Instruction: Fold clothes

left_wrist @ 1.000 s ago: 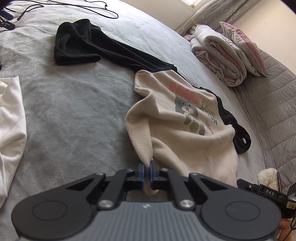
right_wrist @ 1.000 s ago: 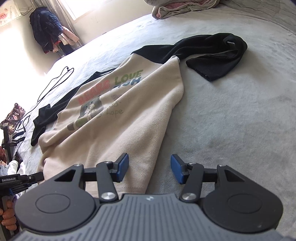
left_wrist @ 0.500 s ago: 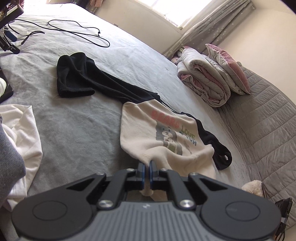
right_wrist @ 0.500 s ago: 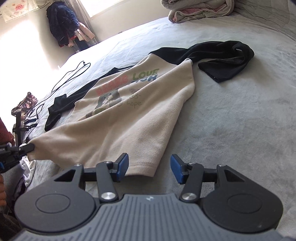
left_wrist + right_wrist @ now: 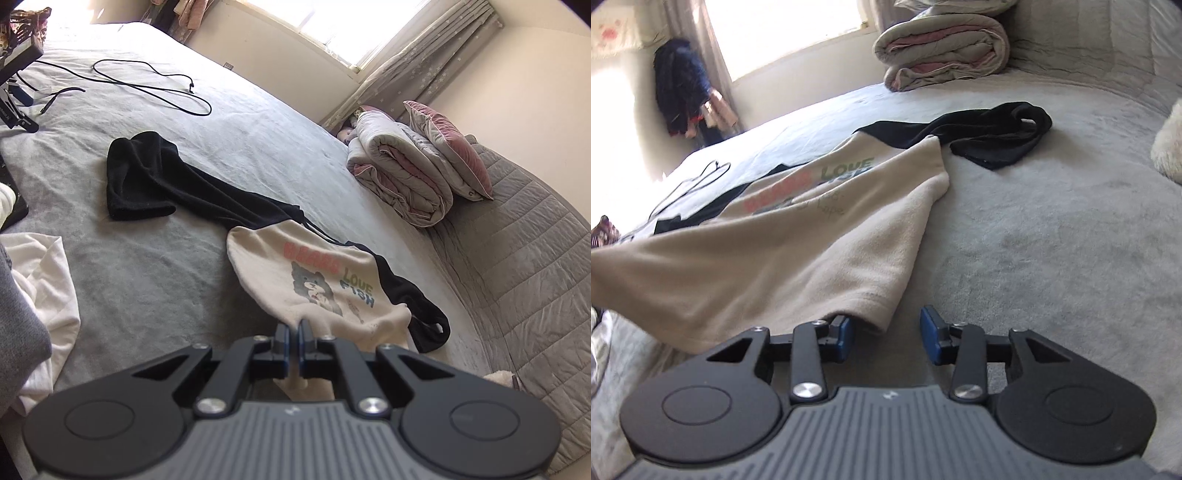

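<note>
Left tongs [image 5: 294, 334] clamped on cream sweatshirt [image 5: 314, 284]

Cream sweatshirt [image 5: 317, 280], chest print: "LOVE" in green, "FISH" in blue below; a red word above, too blurred to read.

- Sweatshirt [image 5: 314, 280]: cream body, black sleeves, a grey-blue cat print, red lettering, "LOVE" in green and yellow, "FISH" in teal
- Bed cover [image 5: 155, 280]: plain grey
- Rolled quilt [image 5: 399, 177]: pale grey with pink lining
- Pillow [image 5: 447, 147]: dusty pink, pale piping
- Cable [image 5: 155, 85]: black
- Left claw [image 5: 293, 345]: black with blue pads
</note>
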The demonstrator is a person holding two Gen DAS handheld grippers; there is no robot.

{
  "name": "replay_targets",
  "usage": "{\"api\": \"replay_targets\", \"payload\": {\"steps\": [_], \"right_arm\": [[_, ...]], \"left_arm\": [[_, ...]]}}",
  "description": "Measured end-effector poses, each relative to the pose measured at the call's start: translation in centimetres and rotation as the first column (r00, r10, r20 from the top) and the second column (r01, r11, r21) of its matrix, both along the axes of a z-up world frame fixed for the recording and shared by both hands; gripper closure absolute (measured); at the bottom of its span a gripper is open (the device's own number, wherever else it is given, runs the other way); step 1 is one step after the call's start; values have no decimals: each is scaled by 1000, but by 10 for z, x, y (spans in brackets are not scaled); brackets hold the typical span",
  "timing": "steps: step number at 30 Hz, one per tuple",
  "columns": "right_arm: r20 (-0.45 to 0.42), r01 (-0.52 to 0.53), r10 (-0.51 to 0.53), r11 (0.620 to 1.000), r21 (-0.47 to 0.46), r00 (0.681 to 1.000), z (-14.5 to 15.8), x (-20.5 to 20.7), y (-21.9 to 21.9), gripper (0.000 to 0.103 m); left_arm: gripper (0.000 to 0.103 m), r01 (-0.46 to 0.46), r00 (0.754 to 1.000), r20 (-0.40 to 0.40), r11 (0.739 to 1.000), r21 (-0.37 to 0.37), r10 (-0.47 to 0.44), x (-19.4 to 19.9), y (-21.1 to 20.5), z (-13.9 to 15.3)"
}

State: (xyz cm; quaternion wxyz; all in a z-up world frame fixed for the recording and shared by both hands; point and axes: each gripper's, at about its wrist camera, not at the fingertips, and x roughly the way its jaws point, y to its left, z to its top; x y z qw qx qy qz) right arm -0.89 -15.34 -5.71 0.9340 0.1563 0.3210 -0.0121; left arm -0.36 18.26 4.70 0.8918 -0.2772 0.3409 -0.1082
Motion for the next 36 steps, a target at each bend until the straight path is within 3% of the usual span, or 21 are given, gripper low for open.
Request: {"api": "replay_targets", "payload": {"steps": [1, 3, 6, 9, 12, 16, 20, 24, 27, 31, 33, 36], "right_arm": [[0, 29, -29, 1000, 9, 1000, -1, 3, -1, 76], [-12, 31, -32, 998, -51, 999, 1, 8, 0, 100], [-2, -10, 10, 987, -157, 1000, 17, 3, -1, 101], [26, -51, 62, 950, -308, 998, 38, -10, -6, 101], [33, -102, 130, 888, -448, 991, 60, -28, -12, 102], [14, -171, 226, 778, -604, 974, 82, -45, -16, 102], [-25, -247, 310, 701, -669, 950, 86, -50, -10, 102], [-51, -320, 372, 712, -625, 927, 71, -46, 2, 101], [-80, -349, 372, 743, -571, 925, 53, -41, 7, 100], [-119, -339, 322, 817, -467, 939, 40, -43, -3, 81], [-116, -327, 307, 847, -420, 945, 38, -53, -14, 53], [-124, -309, 283, 871, -382, 951, 33, -68, -26, 52]], "left_arm": [[99, -4, 1000, -1, 1000, 0, 4, -1, 1, 2], [99, -11, 1000, -4, 1000, -2, 11, -4, 5, 6], [99, -6, 1000, -1, 1000, 11, 6, -10, 8, 13], [99, 12, 1000, -15, 1000, 13, -12, -18, 9, 15], [99, 40, 998, -46, 999, 22, -39, -27, 5, 12], [99, 88, 994, -69, 994, 64, -84, -43, -2, 4], [99, 98, 992, -96, 986, 132, -86, -49, -5, -12], [99, 73, 990, -135, 979, 192, -47, -43, -1, -37], [99, 64, 985, -170, 981, 183, -33, -37, 5, -56], [97, 84, 979, -198, 987, 136, -56, -40, 11, -72], [94, 93, 977, -202, 988, 122, -67, -43, 14, -73], [78, 118, 976, -196, 987, 113, -94, -48, 17, -74]]}}
